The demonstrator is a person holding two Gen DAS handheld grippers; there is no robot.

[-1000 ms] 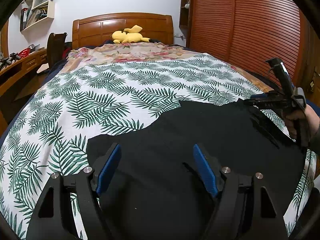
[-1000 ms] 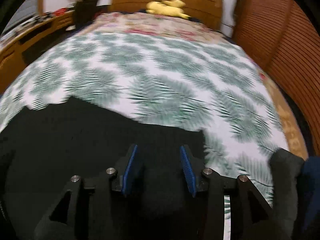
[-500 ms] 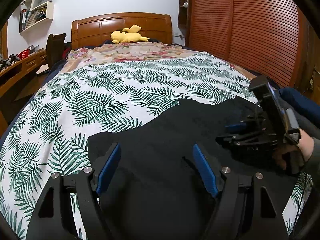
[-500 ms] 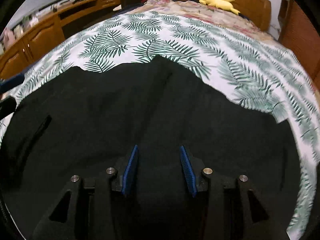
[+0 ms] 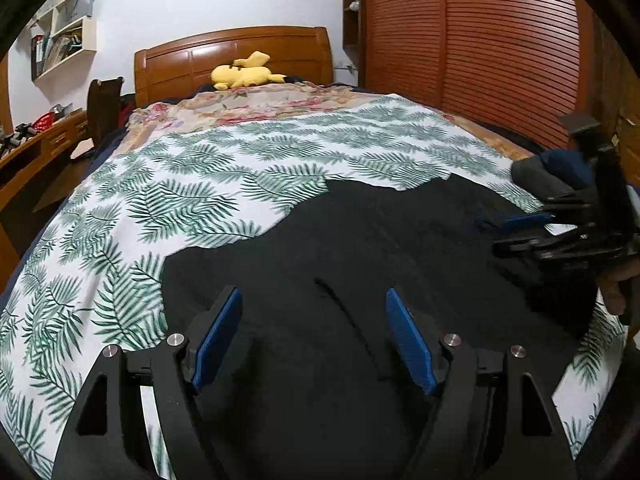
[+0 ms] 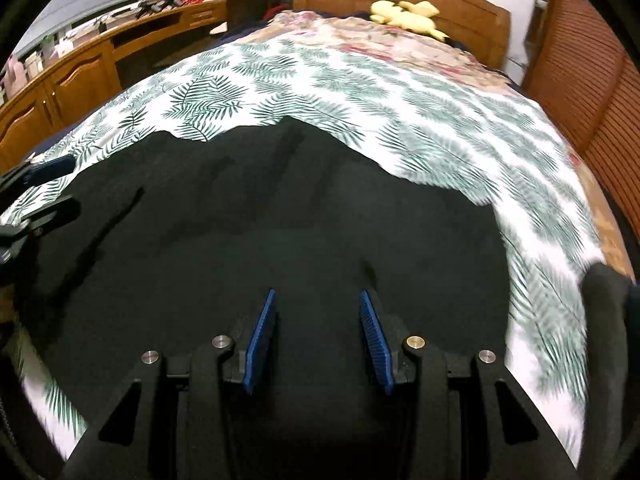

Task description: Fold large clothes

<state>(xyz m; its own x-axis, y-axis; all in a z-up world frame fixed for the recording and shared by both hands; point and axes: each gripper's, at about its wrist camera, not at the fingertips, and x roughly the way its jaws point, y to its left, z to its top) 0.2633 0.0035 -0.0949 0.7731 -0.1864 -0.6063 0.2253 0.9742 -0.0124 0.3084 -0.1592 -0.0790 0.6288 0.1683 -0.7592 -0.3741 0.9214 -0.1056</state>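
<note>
A large black garment (image 5: 360, 264) lies spread flat on the near end of the bed; it also shows in the right wrist view (image 6: 280, 220). My left gripper (image 5: 314, 300) is open and empty, low over the garment's left half. My right gripper (image 6: 318, 300) is open and empty over the garment's right half. In the left wrist view the right gripper (image 5: 516, 232) shows at the far right, held in a hand above the garment's right edge. The left gripper (image 6: 48, 188) shows at the left edge of the right wrist view.
The bed has a white sheet with green fern leaves (image 5: 200, 184) and a floral cover (image 5: 260, 104) near the wooden headboard (image 5: 232, 56). A yellow plush toy (image 5: 244, 74) lies there. A wooden louvred wardrobe (image 5: 500, 48) stands right, a desk (image 6: 80, 72) left. A grey cloth bundle (image 6: 604, 312) lies right.
My right gripper has swung from the garment's far right edge inward over the garment, then drifted back right. My left gripper has hardly moved. The garment has not shifted.
</note>
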